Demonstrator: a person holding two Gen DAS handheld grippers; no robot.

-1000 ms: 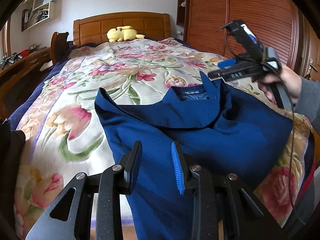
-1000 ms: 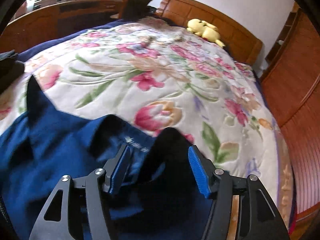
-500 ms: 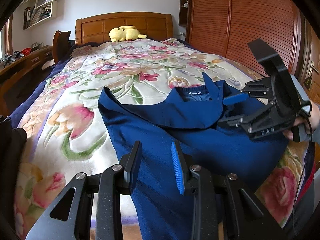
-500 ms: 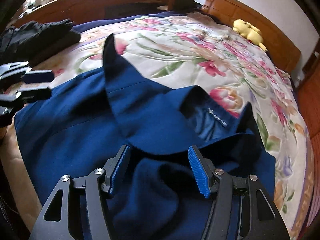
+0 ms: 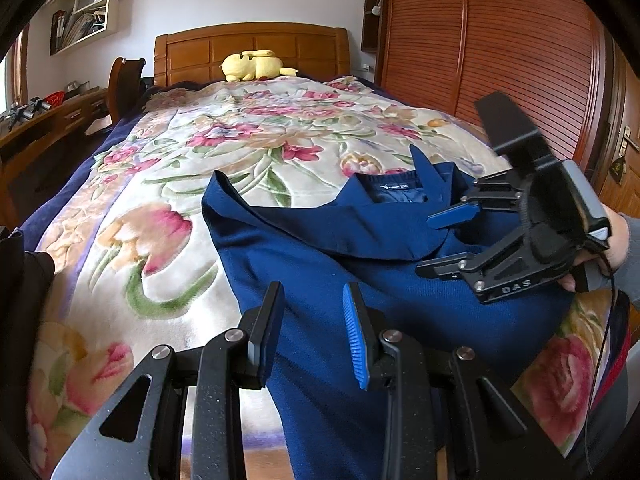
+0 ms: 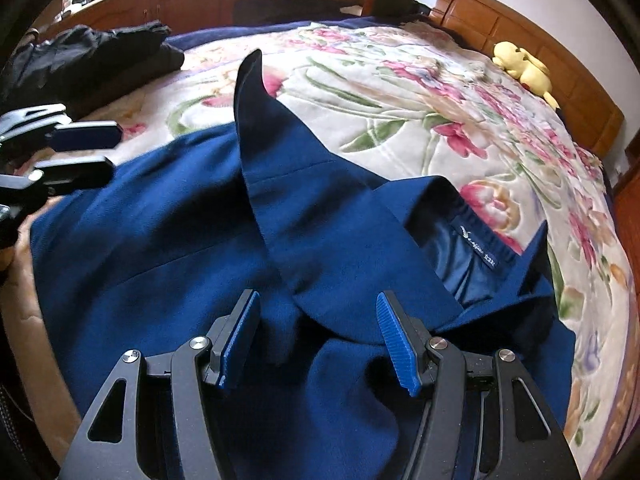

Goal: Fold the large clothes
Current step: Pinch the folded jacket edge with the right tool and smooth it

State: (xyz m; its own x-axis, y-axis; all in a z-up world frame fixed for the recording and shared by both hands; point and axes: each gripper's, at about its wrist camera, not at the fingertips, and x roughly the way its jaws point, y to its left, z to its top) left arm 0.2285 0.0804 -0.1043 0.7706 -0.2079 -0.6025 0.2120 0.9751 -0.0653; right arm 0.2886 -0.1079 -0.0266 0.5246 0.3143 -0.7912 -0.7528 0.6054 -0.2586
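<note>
Blue coat (image 5: 360,280) lengthwise on bed (image 5: 168,184), collar toward headboard; left gripper (image 5: 312,332), right gripper (image 6: 318,340) open, empty.

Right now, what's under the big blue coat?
The blue coat lies on the flowery blanket that covers the bed. Whether anything else hides beneath it cannot be seen, because the cloth covers that spot.

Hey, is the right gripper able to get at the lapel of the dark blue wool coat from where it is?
Probably yes: the right gripper hovers open just above the lapel, with nothing between them.
</note>
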